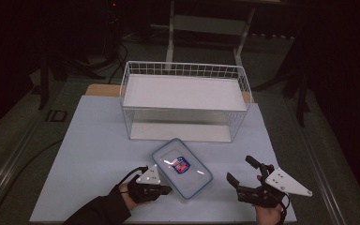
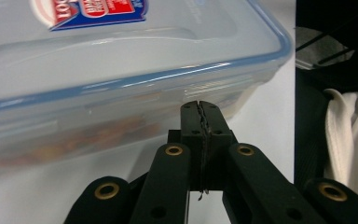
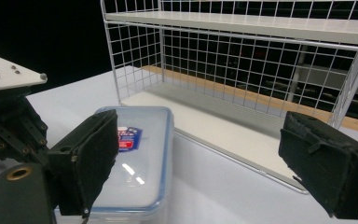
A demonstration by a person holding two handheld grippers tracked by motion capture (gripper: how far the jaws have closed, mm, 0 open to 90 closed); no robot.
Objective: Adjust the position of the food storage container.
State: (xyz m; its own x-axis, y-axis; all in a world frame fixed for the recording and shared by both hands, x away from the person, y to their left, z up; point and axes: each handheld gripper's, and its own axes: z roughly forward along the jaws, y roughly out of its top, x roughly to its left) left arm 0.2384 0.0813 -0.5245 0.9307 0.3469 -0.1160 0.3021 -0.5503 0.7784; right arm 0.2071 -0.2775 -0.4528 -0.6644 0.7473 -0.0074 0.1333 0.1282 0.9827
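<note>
So from the high view, the clear food container with the blue-rimmed lid is lying flat near the front middle of the table, just in front of the white wire rack. Its long axis runs diagonally, one short end pointing to about 11 o'clock toward the rack and the other to about 5 o'clock toward me. The sticker on the lid sits roughly in the centre.

My left gripper is at the container's 8 o'clock side, jaws pressed fully together with nothing between them; in the left gripper view the tips sit right up against the container's side wall, though I can't tell if they actually touch it. My right gripper is off at the container's 3 o'clock, a bit apart from it, jaws spread wide and holding nothing.

Surface is a pale sheet over a wooden tabletop. The room around is dark, with cables on the floor and a table frame behind.
</note>
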